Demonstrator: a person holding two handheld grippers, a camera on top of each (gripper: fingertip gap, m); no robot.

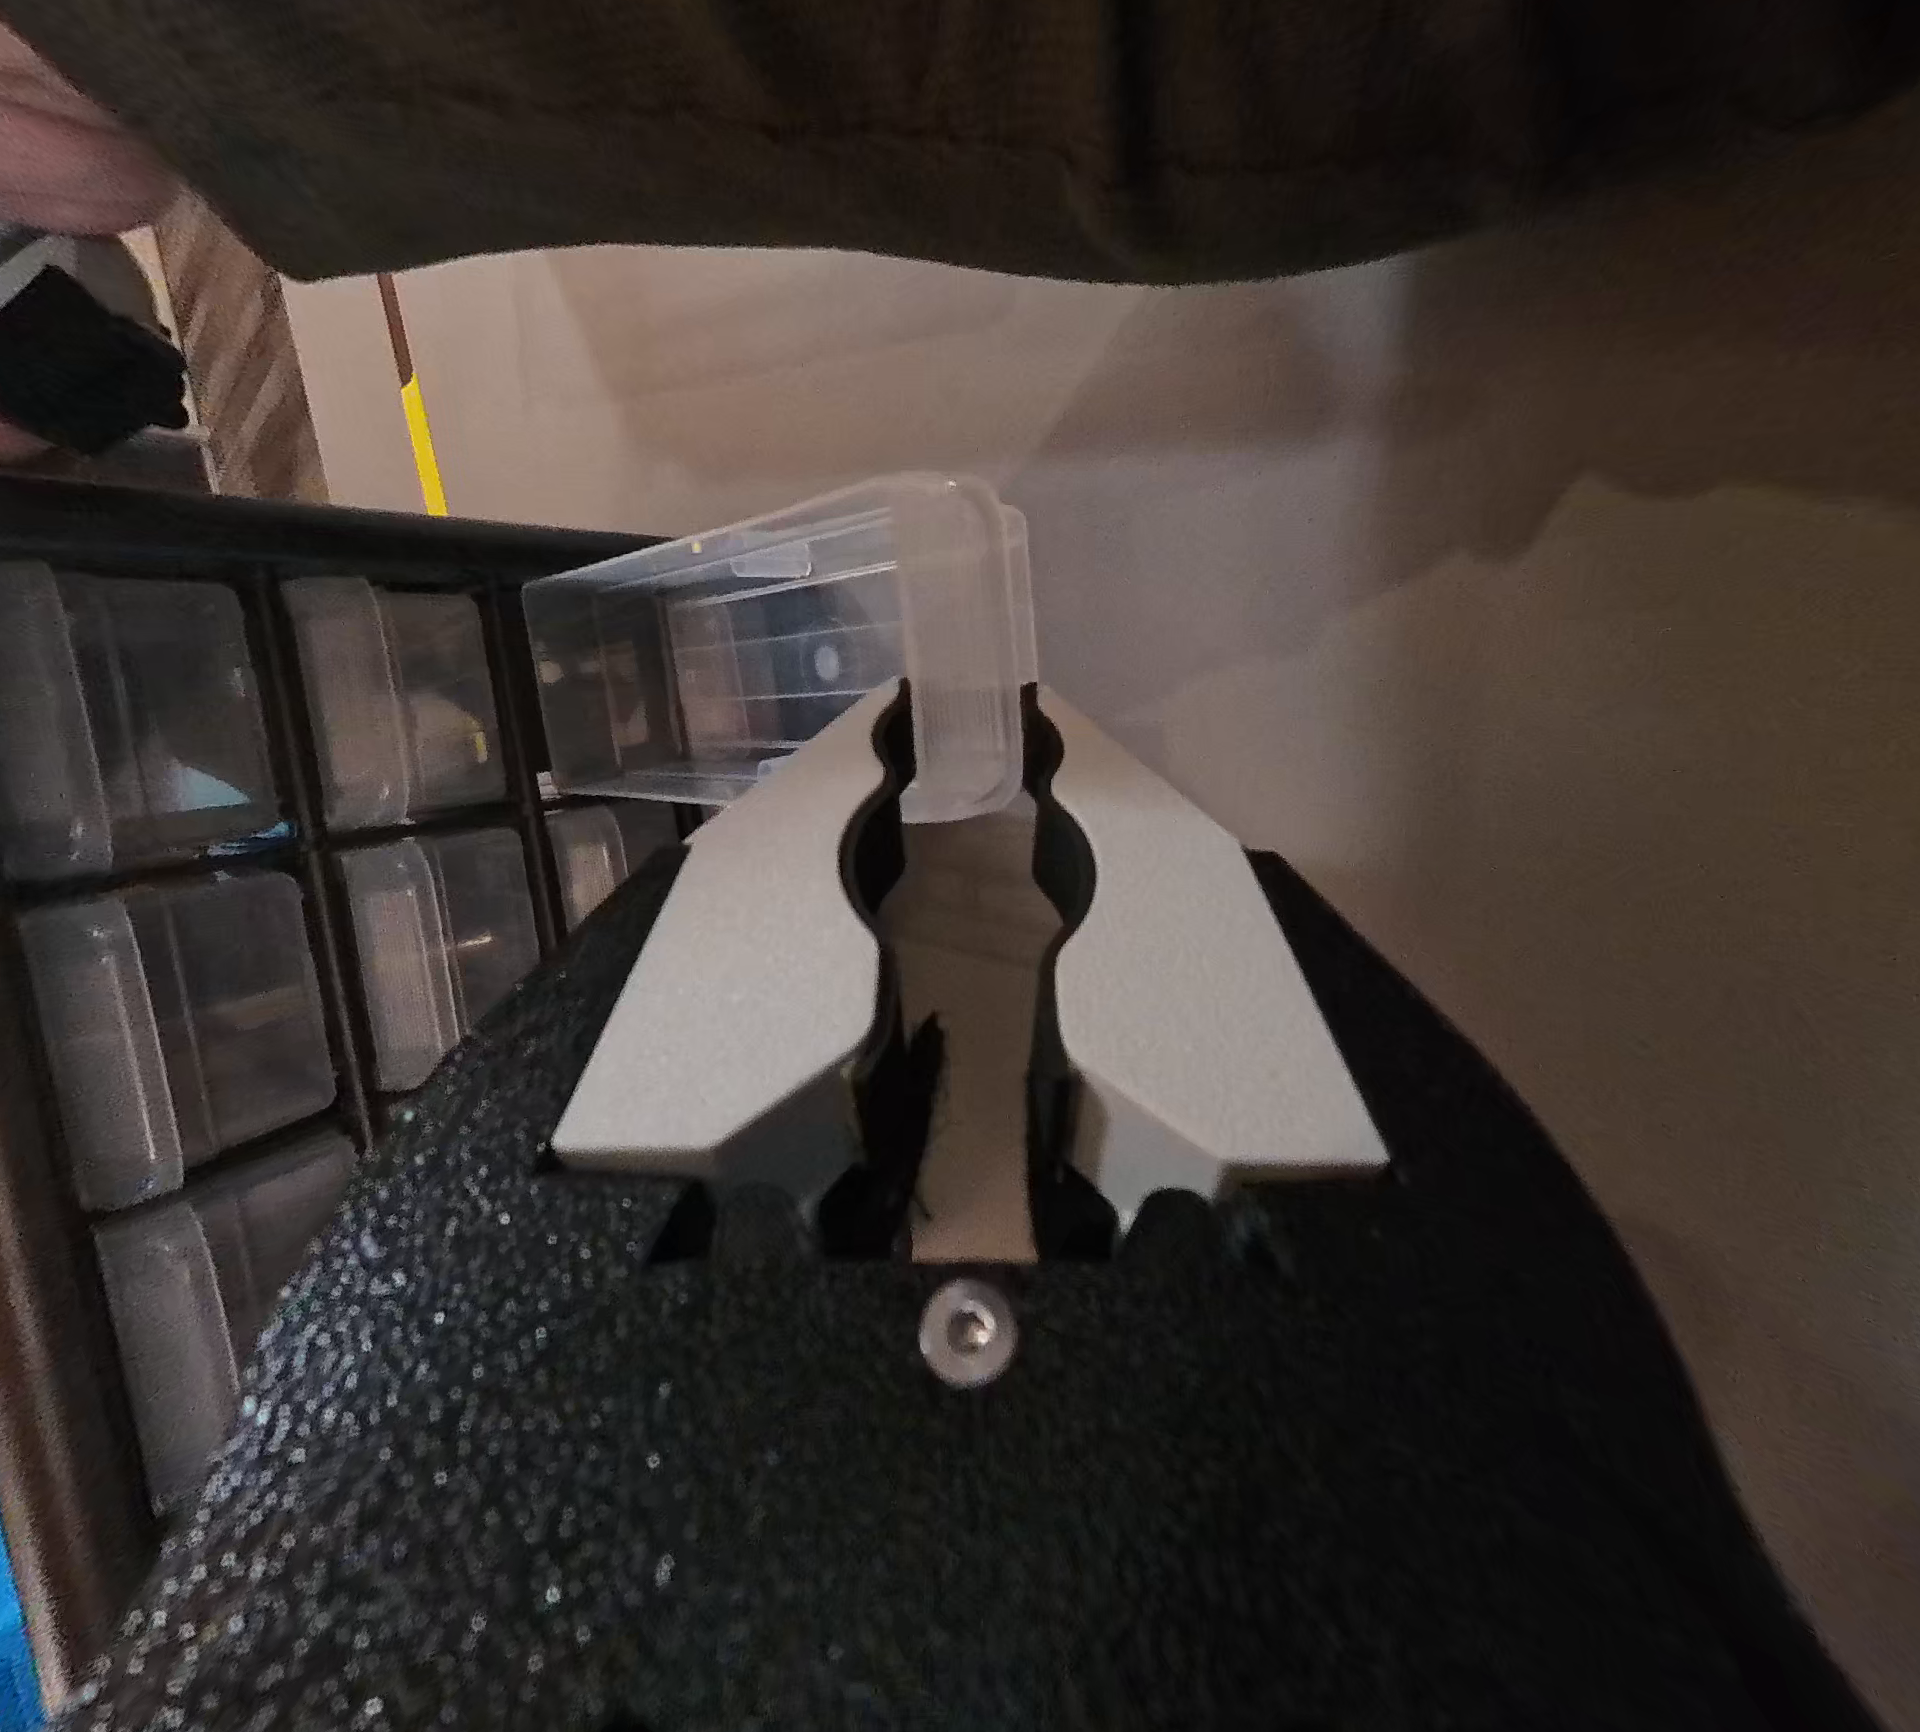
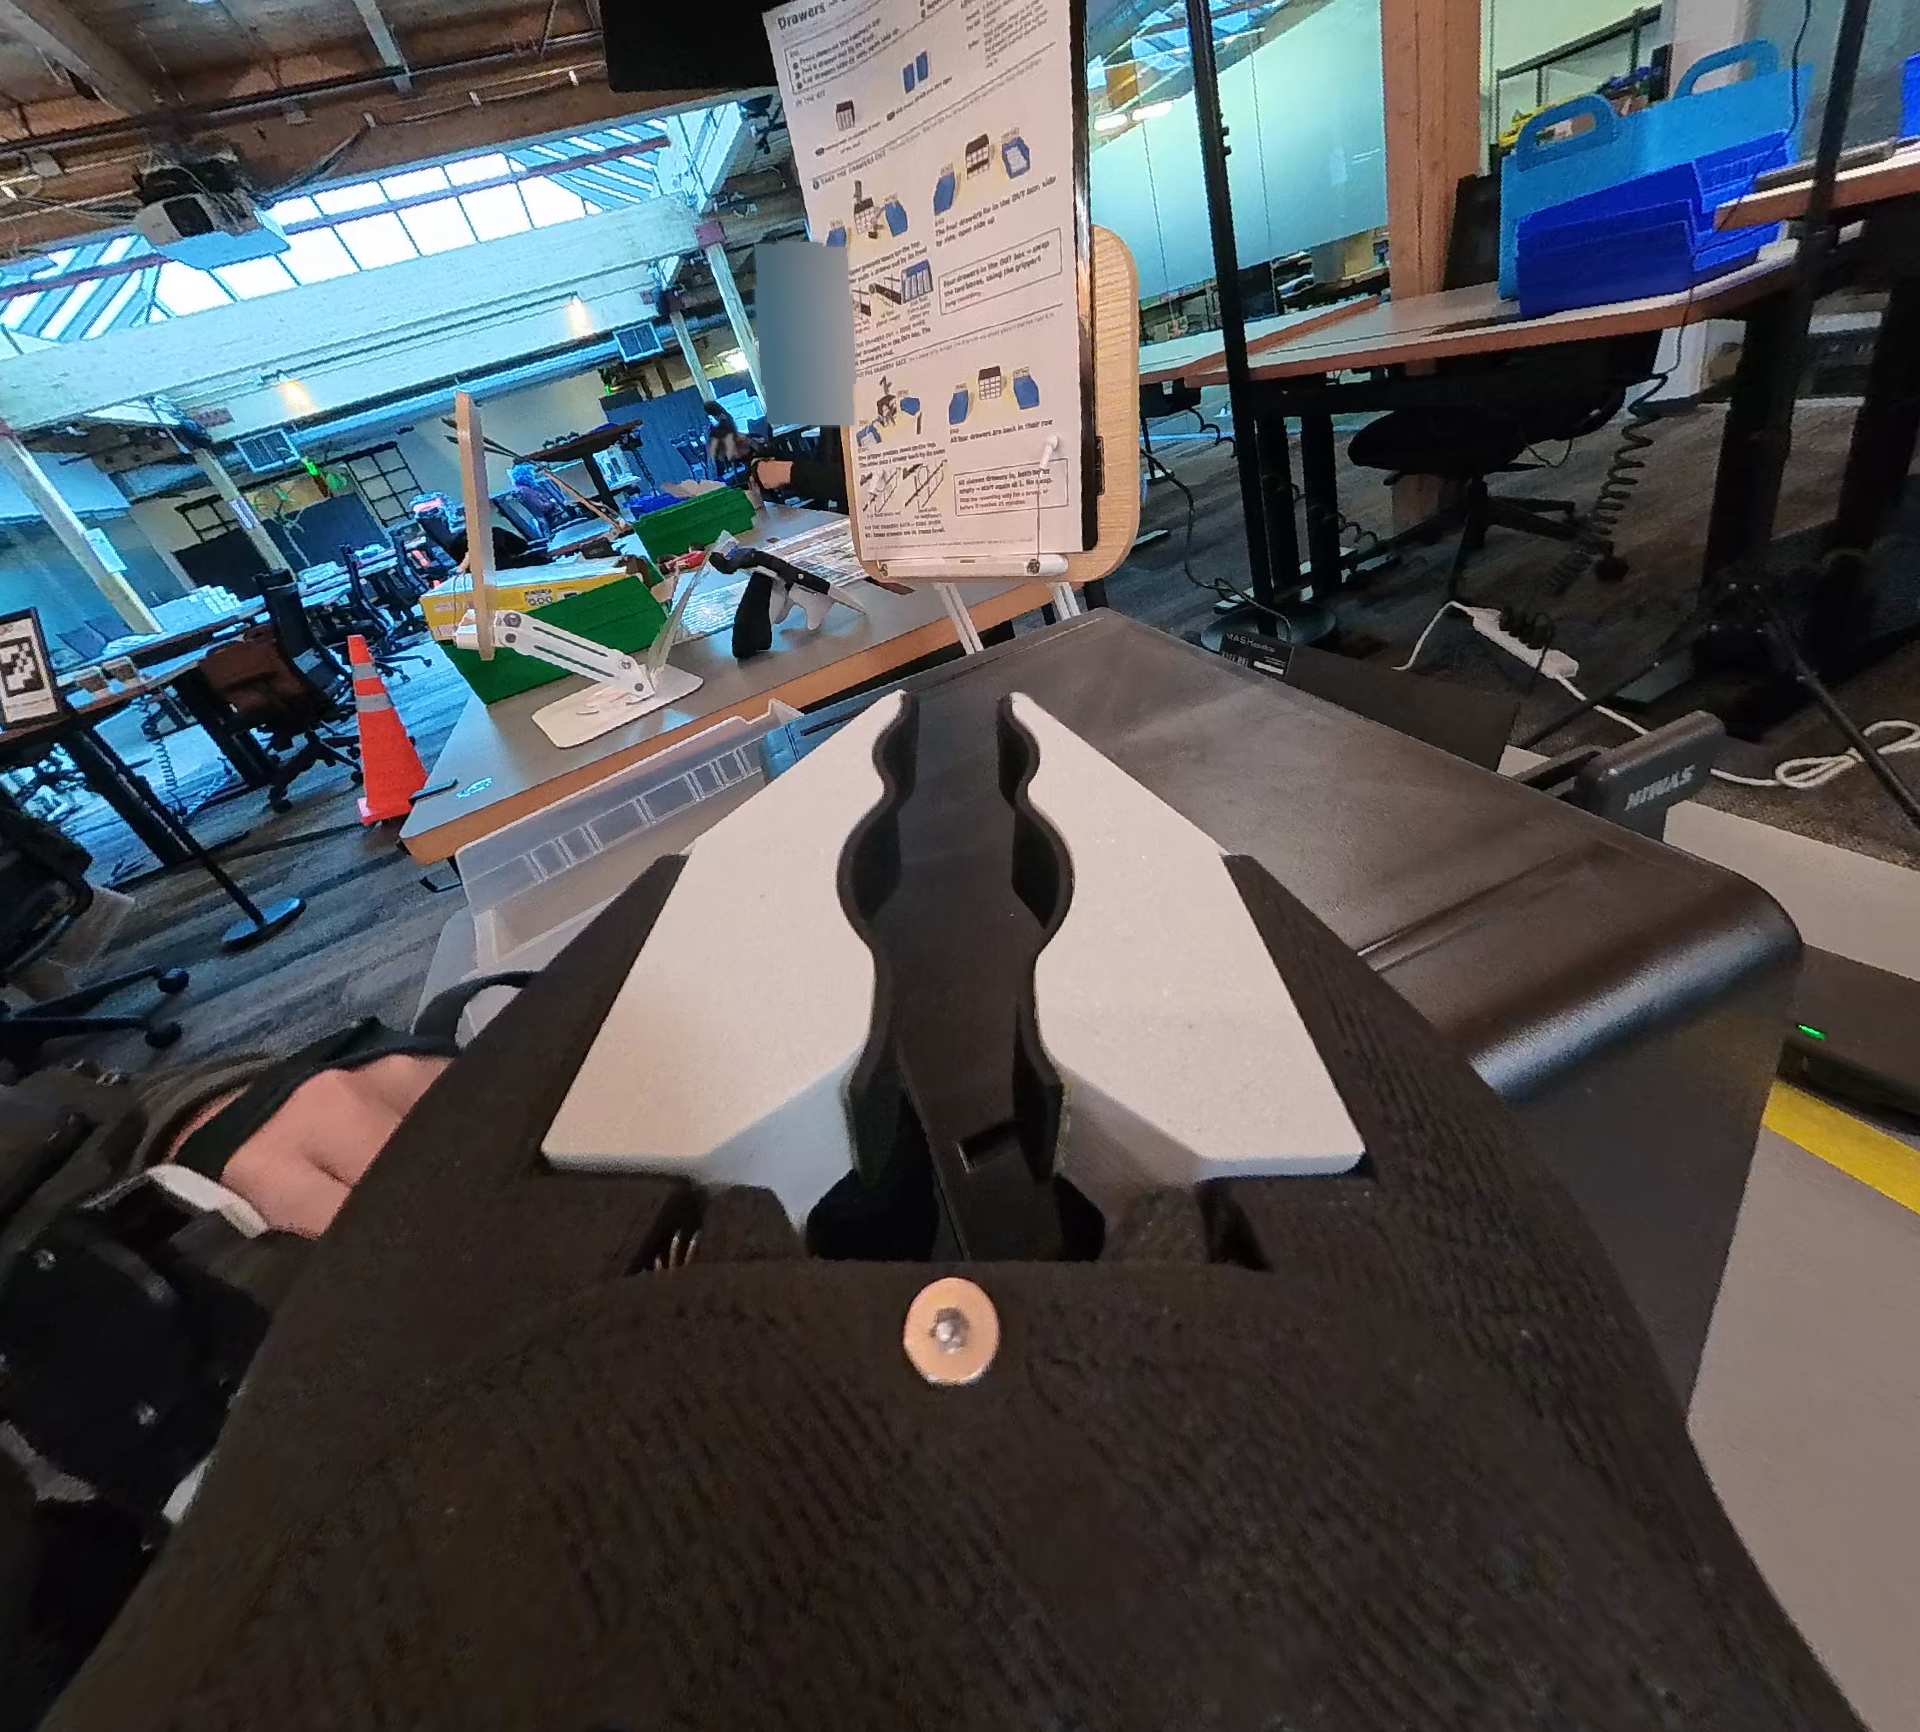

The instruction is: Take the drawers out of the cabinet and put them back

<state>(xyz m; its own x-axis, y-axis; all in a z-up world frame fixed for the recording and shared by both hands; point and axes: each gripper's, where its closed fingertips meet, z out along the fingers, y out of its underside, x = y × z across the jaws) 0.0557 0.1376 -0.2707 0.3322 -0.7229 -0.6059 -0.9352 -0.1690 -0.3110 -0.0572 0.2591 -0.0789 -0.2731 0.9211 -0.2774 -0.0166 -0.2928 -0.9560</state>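
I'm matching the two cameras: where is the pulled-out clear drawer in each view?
Left wrist view: clear drawer at centre, its tab pinched by the left tool.
Right wrist view: drawer centre-left, beside the right tool, partly hidden.
Shared landmark: the black cabinet.

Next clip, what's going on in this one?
A person is working a small-parts cabinet with two handheld claws. The left claw is shut on the front handle of a clear plastic drawer, which sticks partway out of a slot in the top row. The right claw rests on the cabinet's black top, gripping nothing, seemingly steadying it. The other drawers in view sit in their slots.
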